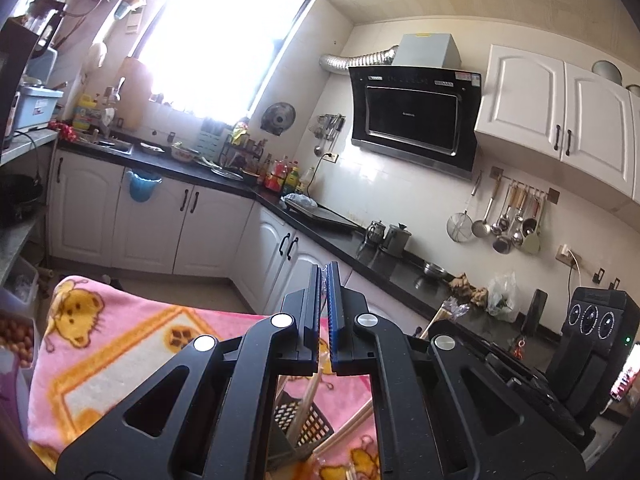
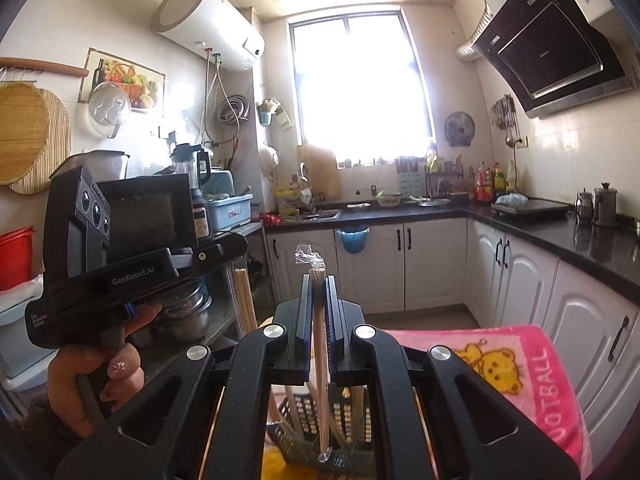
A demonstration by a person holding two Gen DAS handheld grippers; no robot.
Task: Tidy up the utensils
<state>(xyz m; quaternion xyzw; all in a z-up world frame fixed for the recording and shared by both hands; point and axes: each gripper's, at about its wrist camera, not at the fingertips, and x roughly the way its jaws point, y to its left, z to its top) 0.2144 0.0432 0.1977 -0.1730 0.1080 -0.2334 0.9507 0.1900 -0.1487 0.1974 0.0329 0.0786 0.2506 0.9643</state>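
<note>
- The right gripper (image 2: 319,300) is clamped on a pair of wooden chopsticks (image 2: 319,332) in a clear wrapper. They stand nearly upright between its pads, with the long axis running top to bottom. The crinkled wrapper end sticks out above the fingertips, and the lower end hangs down toward the holder beneath.
- The left gripper (image 1: 324,300) has its pads together. A scrap of clear wrapper (image 1: 325,269) peeps out at the tips, so it seems to pinch plastic only; I cannot tell whether any stick is in it.
- In the right wrist view, a second bundle of chopsticks (image 2: 245,300) hangs upright just below the left gripper (image 2: 132,276), which a hand (image 2: 96,380) carries. How that bundle is attached is hidden.
- Directly under both grippers sits a dark perforated holder (image 2: 308,412) on a pink blanket (image 1: 120,340). A few sticks (image 1: 304,404) already lean inside it, tilted.
- My guess is that the sorting is partly done. Some chopsticks are in the holder, while the wrapped pair is well above it and not yet unwrapped or dropped in.
</note>
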